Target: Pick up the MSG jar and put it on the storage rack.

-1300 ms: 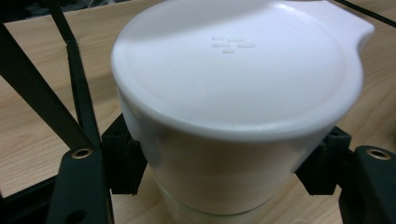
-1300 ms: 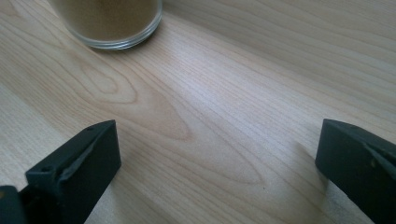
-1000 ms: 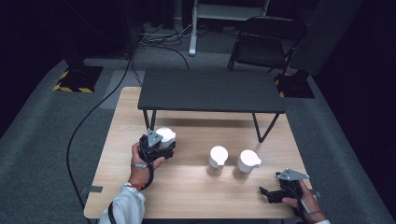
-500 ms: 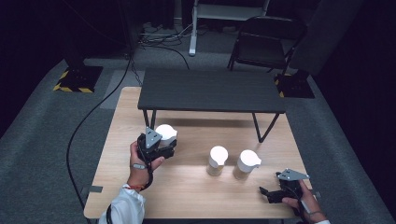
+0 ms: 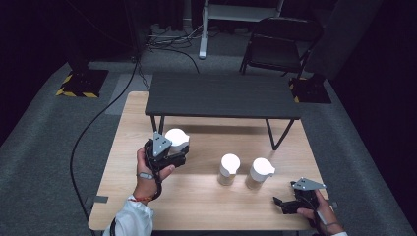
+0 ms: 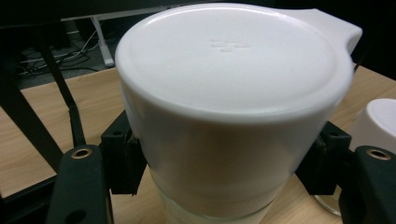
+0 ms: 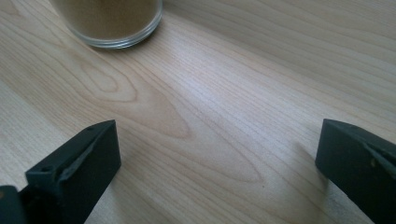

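Since a second ago the white-lidded jar [image 5: 177,140] and the left gripper [image 5: 169,155] have shifted only slightly on the near-left part of the wooden table [image 5: 196,206], and the right gripper [image 5: 290,204] has kept its place at the near-right corner.

From the left gripper view the jar [image 6: 233,107] sits squarely between the two black jaws, their pads pressed against both sides of the clear glass just under the white lid, which has a spout-like lip at its upper right; a second white lid [image 6: 378,123] shows at the right edge. From above, two more white-lidded jars [image 5: 229,168] [image 5: 259,172] stand side by side near the table's middle, well apart from the held one.

In the right gripper view the jaws stand wide apart over bare wood grain, and the base of a glass jar with brown contents [image 7: 109,21] stands ahead of them, untouched.

A low dark table [image 5: 221,96] stands on the far half of the wooden one. Behind it lie grey carpet, a folding chair [image 5: 280,44] and trailing cables [image 5: 98,118]
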